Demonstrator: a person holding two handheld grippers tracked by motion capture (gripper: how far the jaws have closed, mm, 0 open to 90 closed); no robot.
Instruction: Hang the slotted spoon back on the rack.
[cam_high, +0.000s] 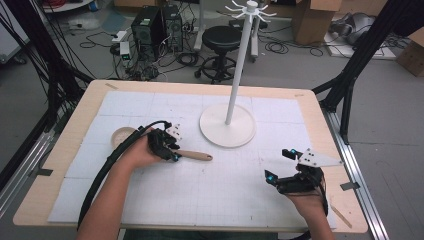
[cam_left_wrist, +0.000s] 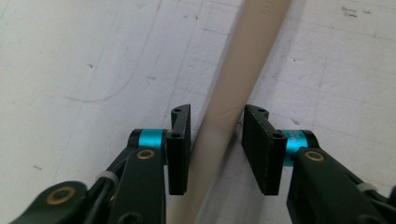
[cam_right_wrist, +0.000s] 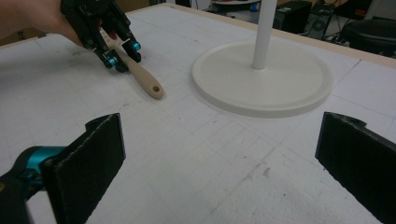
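Observation:
A beige wooden handle (cam_high: 197, 156) with a hole at its end lies on the white gridded mat (cam_high: 210, 195), left of centre. My left gripper (cam_high: 172, 152) is lowered over it. In the left gripper view the handle (cam_left_wrist: 243, 60) runs between the two jaws of this gripper (cam_left_wrist: 217, 135), with a thin gap on each side. My right gripper (cam_high: 278, 163) hovers wide open near the right front, holding nothing. The right gripper view, looking past its own open gripper (cam_right_wrist: 224, 140), shows the left gripper (cam_right_wrist: 119, 53) astride the handle (cam_right_wrist: 144, 81).
A white stand with a round base (cam_high: 227, 132) and a tall pole (cam_high: 237, 65) occupies the mat's back centre. A round beige dish shape (cam_high: 122, 136) lies beside the left hand; whether it joins the handle is hidden. A thin wooden stick (cam_high: 342, 216) lies at the right front edge.

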